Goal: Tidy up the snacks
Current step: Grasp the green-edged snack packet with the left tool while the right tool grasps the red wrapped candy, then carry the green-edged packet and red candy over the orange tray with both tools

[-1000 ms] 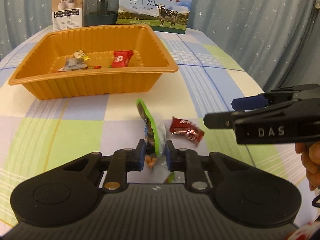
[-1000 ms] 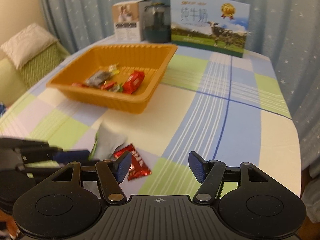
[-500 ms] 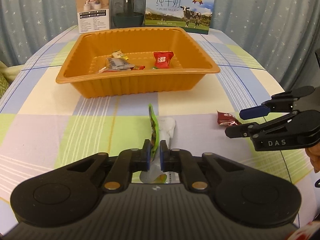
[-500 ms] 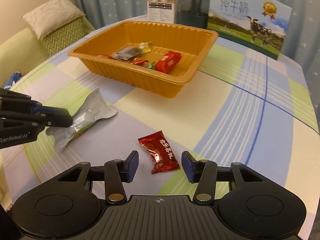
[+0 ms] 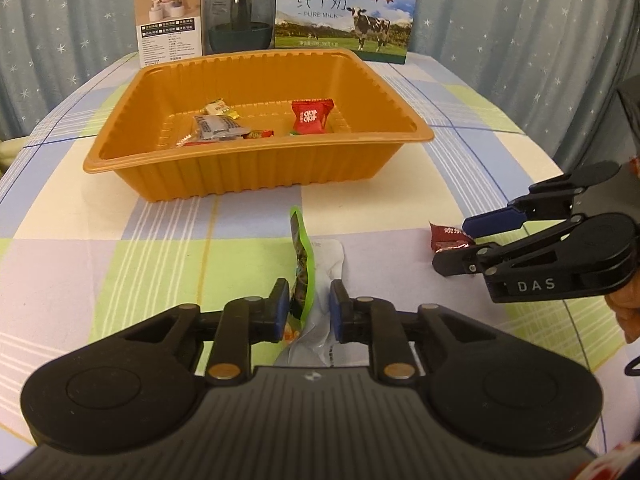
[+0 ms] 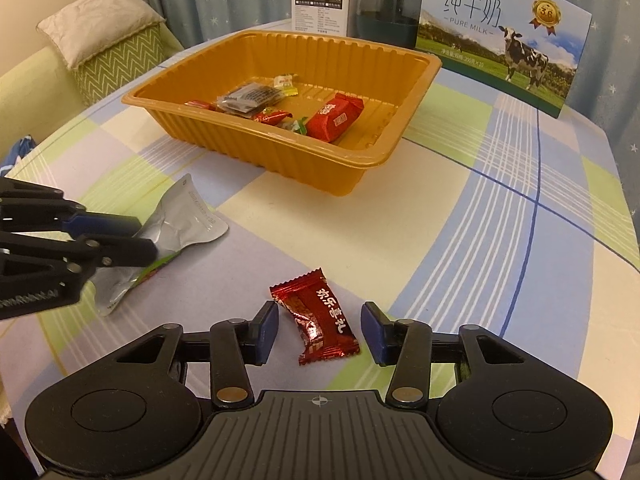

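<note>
An orange tray (image 5: 256, 172) (image 6: 312, 164) holds several wrapped snacks, among them a red candy pack (image 5: 311, 117) (image 6: 335, 117). My left gripper (image 5: 309, 310) (image 6: 120, 236) is open, its pads on either side of a green-edged silver snack pouch (image 5: 304, 256) (image 6: 176, 220) that rests on the table. My right gripper (image 6: 319, 326) (image 5: 460, 240) is open and low over the table, its pads on either side of a dark red candy (image 6: 316, 316) (image 5: 446, 236) without touching it.
A milk carton box (image 5: 346, 10) (image 6: 500, 28), a dark glass jar (image 5: 240, 16) and a small white product box (image 5: 168, 16) stand behind the tray. The checked tablecloth (image 5: 120, 256) covers a round table. A sofa with a cushion (image 6: 104, 32) is at the left.
My left gripper's jaws were shut on the pouch half a second ago and have opened. My right gripper has moved closer to the red candy, which now lies between its pads.
</note>
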Action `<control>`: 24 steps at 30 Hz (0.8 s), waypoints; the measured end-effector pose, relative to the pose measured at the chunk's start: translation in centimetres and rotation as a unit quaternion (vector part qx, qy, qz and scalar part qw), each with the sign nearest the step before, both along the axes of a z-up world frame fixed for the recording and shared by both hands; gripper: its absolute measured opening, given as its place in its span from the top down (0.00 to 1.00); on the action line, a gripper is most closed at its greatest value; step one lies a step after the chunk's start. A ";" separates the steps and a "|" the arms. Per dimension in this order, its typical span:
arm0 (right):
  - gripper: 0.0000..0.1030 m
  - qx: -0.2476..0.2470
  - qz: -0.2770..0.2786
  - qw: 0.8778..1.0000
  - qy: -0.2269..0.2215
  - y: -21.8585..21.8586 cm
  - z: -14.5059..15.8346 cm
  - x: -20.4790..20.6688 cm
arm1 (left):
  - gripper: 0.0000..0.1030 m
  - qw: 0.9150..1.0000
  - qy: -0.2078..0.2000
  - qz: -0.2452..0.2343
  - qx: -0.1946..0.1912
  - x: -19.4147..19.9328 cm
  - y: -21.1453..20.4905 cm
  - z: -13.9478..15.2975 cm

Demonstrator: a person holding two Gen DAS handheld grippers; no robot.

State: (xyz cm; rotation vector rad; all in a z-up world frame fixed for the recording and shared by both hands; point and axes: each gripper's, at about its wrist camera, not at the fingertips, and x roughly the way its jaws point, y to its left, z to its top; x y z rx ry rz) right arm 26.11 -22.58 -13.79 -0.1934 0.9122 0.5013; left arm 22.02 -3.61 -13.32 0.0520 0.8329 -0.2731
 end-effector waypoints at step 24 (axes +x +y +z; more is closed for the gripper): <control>0.76 0.039 -0.076 0.996 -0.036 1.6 4.6 -1.1 | 0.78 0.999 -0.037 0.029 -0.002 -1.4 1.5 3.3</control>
